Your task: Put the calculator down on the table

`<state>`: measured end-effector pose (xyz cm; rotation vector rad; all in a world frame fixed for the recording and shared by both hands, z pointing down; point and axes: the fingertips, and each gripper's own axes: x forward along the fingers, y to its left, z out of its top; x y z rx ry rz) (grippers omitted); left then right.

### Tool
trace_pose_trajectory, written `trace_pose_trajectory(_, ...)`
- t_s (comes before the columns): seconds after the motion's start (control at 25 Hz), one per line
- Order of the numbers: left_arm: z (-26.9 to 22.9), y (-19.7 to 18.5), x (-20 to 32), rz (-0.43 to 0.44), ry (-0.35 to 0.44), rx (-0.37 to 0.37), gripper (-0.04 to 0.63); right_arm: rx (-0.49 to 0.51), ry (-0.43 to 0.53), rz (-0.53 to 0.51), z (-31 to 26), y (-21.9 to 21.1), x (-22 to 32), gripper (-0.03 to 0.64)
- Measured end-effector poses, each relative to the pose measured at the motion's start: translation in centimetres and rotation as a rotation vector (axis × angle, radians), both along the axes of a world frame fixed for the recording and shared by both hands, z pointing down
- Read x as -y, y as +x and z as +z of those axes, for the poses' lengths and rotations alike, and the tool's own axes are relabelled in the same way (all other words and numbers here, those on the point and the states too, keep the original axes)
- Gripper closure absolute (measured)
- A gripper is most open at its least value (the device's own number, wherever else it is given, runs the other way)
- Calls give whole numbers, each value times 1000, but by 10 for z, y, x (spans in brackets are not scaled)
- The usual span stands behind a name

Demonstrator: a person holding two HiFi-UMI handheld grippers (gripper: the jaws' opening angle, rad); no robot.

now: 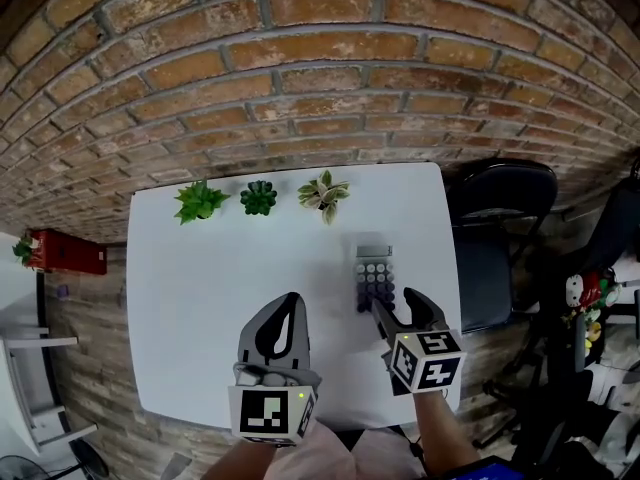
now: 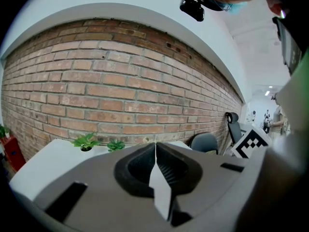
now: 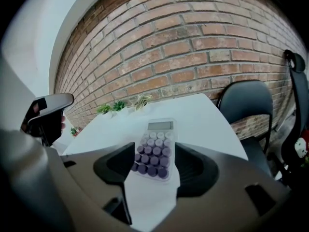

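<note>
A calculator (image 1: 373, 277) with round purple keys and a small grey display lies flat on the white table (image 1: 200, 298), right of the middle. My right gripper (image 1: 400, 310) hovers just behind its near end, jaws wide apart and not touching it. In the right gripper view the calculator (image 3: 154, 150) lies on the table between and beyond the spread jaws of the right gripper (image 3: 153, 164). My left gripper (image 1: 284, 320) is over the near middle of the table, jaws closed with nothing in them. In its own view the left gripper (image 2: 155, 154) has its jaws pressed together.
Three small potted plants (image 1: 258, 198) line the table's far edge against a brick wall (image 1: 320, 78). A black office chair (image 1: 500, 218) stands at the table's right side. A red box (image 1: 68, 252) sits on the floor to the left.
</note>
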<state>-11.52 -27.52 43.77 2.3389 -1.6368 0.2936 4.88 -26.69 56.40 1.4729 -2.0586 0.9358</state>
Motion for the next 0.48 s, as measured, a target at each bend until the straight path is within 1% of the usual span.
trace_pose_trajectory(0.16, -24, 9, -9, 0, 58, 17, 581, 44, 82, -8, -37, 2, -1, 353)
trace_pose_trajectory(0.28, -52, 12, -13, -16, 130, 24, 581, 97, 193, -29, -85, 0, 2, 373)
trace_pose_trajectory(0.4, -84, 11, -17, -45, 193, 10, 581, 122, 323, -71, -140, -5, -1, 428)
trace_pose_trajectory(0.48, -109, 9, -19, -62, 240, -1, 581, 105, 406, -95, -172, -7, -5, 483)
